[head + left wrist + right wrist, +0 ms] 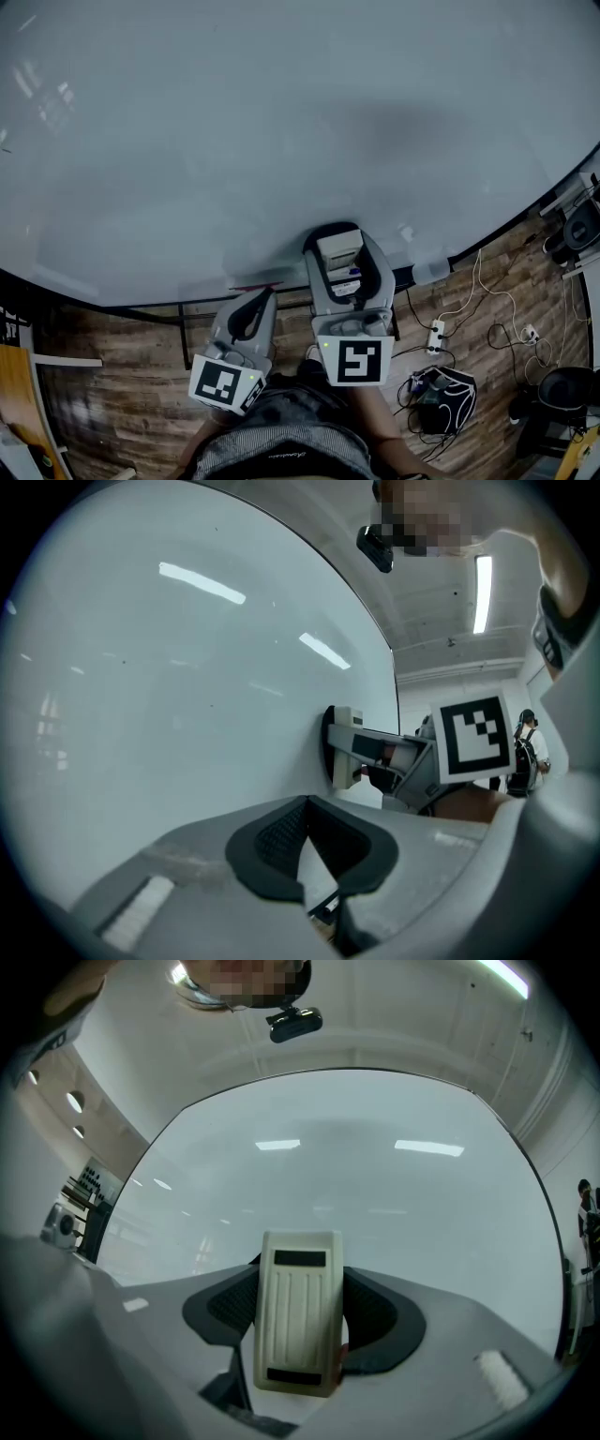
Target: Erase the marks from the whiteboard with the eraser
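Observation:
The whiteboard (281,131) fills most of the head view, and I make out no clear marks on it. A cream eraser (338,250) with a dark felt face is held flat against the board near its lower edge, with my right gripper (339,246) shut on it. In the right gripper view the eraser (298,1321) sits upright between the black pads (225,1312). The left gripper view shows the eraser (344,742) touching the board (169,696). My left gripper (260,298) hangs lower left of it, by the board's bottom edge, shut with nothing in it (307,810).
Below the board's dark bottom frame (141,314) lies a wood floor with a power strip (436,335), loose cables and a black bag (442,394). Dark equipment (581,225) stands at the right. A person (525,742) stands far off to the right.

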